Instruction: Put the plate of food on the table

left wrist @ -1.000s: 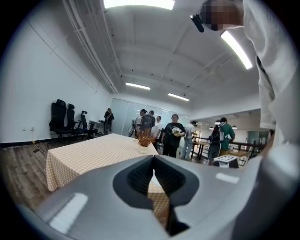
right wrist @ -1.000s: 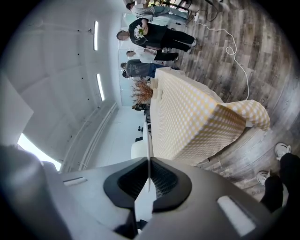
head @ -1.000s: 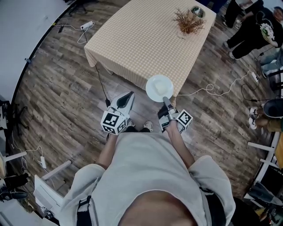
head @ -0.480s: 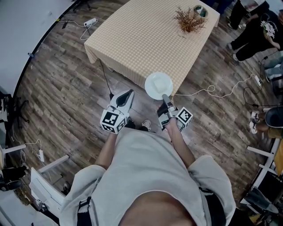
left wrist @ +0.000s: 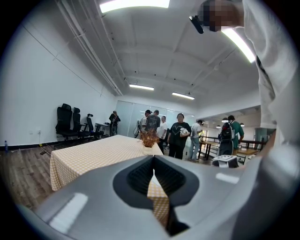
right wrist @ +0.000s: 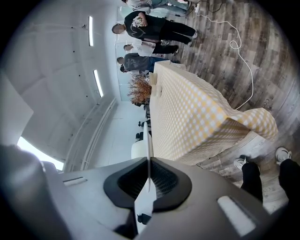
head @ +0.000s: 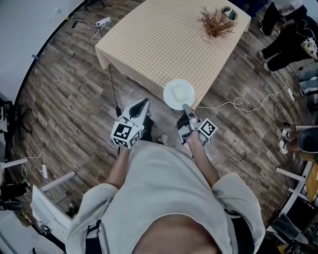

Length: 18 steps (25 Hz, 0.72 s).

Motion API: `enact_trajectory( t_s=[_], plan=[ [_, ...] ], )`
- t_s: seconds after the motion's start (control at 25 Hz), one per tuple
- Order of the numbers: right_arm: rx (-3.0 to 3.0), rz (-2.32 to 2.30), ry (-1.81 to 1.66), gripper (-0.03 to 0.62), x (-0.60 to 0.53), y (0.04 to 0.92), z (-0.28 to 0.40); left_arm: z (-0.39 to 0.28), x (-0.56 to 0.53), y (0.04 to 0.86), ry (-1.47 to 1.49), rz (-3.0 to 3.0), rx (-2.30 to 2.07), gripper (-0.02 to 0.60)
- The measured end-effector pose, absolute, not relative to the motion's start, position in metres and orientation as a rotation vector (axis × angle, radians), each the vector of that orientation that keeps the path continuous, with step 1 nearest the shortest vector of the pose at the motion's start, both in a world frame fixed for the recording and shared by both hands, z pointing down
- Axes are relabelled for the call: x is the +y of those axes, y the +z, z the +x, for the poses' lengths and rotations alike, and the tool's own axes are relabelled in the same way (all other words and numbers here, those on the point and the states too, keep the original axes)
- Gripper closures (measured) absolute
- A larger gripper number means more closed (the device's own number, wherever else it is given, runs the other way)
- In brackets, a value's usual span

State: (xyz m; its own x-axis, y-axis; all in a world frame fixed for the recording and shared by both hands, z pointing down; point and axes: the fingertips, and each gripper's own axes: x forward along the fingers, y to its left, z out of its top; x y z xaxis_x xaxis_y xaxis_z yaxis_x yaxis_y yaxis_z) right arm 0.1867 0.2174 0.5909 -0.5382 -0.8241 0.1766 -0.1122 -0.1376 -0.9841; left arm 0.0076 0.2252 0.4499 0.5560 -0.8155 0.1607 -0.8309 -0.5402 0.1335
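A white plate [head: 179,94] hangs level over the wooden floor, just short of the near corner of the table [head: 164,39] with the yellow checked cloth. My right gripper [head: 187,107] is shut on the plate's near rim. In the right gripper view the plate [right wrist: 149,150] shows edge-on between the pads, with the table [right wrist: 197,122] beyond it. My left gripper [head: 144,104] is shut and holds nothing, out to the left of the plate. In the left gripper view the left gripper [left wrist: 153,174] points toward the table [left wrist: 93,152]. I cannot make out any food on the plate.
A vase of dried twigs [head: 214,23] and a small bowl [head: 229,12] stand at the table's far end. White cables [head: 248,101] trail on the floor to the right. People [head: 290,34] stand at the far right. A white chair [head: 49,206] is at the lower left.
The view has crept slightly toward the table. The left gripper has drifted a little left. The right gripper still grips the plate the same way.
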Motion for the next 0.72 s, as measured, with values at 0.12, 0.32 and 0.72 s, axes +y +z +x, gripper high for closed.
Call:
enact_trajectory(
  t_s=[0.12, 0.32, 0.72],
  plan=[
    [1.605, -1.051, -1.722, 0.580, 0.202, 0.591, 0.183, 0.007, 0.210, 0.452, 0.109, 2.597, -1.380, 0.571],
    [1.590, -1.062, -1.715, 0.580, 0.172, 0.593, 0.176, 0.001, 0.177, 0.454, 0.106, 2.610, -1.354, 0.572],
    [1.543, -1.114, -1.717, 0.580, 0.094, 0.600, 0.151, -0.028, 0.083, 0.459, 0.110, 2.625, -1.296, 0.571]
  ],
)
